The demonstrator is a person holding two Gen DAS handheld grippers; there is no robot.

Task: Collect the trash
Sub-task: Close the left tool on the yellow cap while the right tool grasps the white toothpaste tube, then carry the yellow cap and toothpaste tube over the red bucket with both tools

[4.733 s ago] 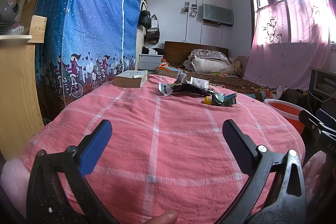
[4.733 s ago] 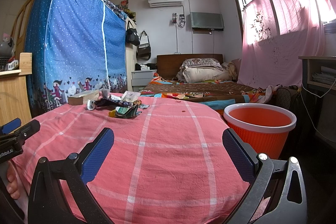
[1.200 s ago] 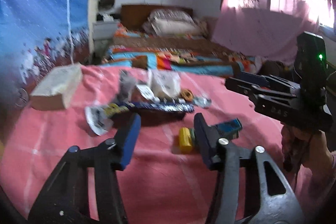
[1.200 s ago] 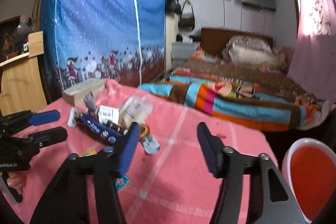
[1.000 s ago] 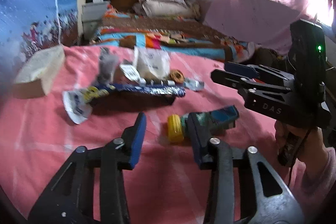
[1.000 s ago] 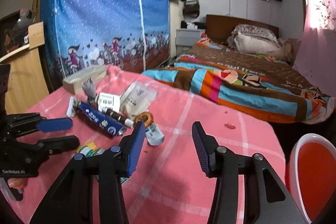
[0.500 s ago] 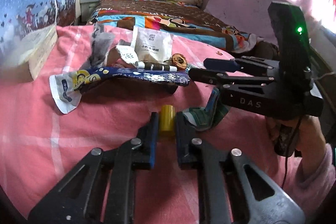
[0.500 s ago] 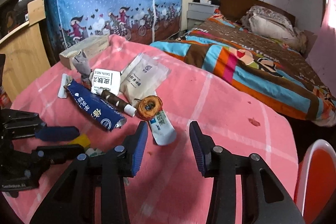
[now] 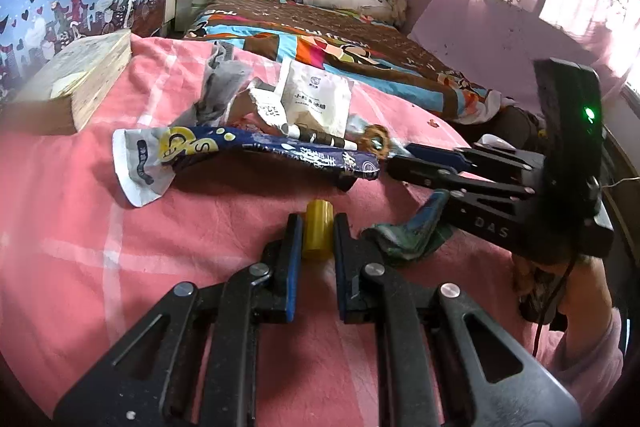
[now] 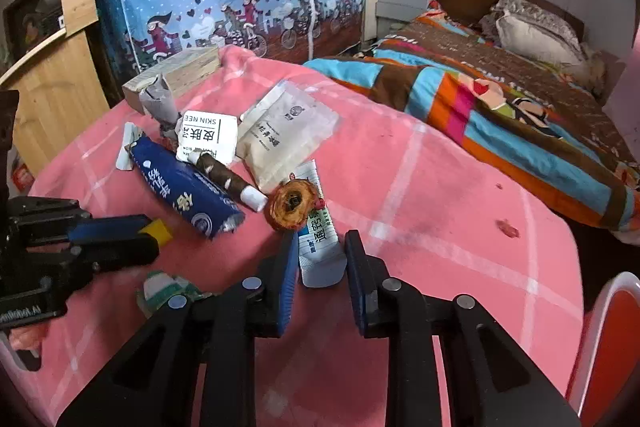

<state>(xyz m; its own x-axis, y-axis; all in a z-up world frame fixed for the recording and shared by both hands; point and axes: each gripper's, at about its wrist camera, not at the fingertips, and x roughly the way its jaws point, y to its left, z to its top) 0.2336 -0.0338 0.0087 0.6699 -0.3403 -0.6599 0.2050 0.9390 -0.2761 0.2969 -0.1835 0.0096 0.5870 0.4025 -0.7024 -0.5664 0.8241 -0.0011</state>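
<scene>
Pink checked cloth (image 10: 440, 211) covered the counter, and the trash lay in a loose heap across its far half. Farthest left sat a wooden block (image 9: 72, 83), not trash by the look of it, best left alone; beside it lay a crumpled grey wrapper (image 9: 218, 87) and a long blue snack bag (image 9: 256, 151). The left claw (image 9: 316, 231) had its pads pressed on both sides of a small yellow cap (image 9: 317, 229), narrowed to a slim gap with the cap held firmly between; a straight lift seemed wise, since the blue bag lay just beyond its tips and a crumpled green packet (image 9: 412, 231) just to its right. Further right, a white sachet (image 10: 284, 135) and a round brown dried piece (image 10: 292, 205) rested near a white tube (image 10: 320, 243). The right claw (image 10: 320, 259) was closing around that tube's flat end, the left pad about touching, the right pad still showing a sliver of space, so the grip was not yet complete; squeezing squarely would likely keep the tube from slipping out. The two claws stood close together, so each probably needed to rise before crossing. At far right the counter's edge dropped to an orange bin (image 10: 612, 343), with bare cloth between it and the heap, giving the right claw a clear path.
</scene>
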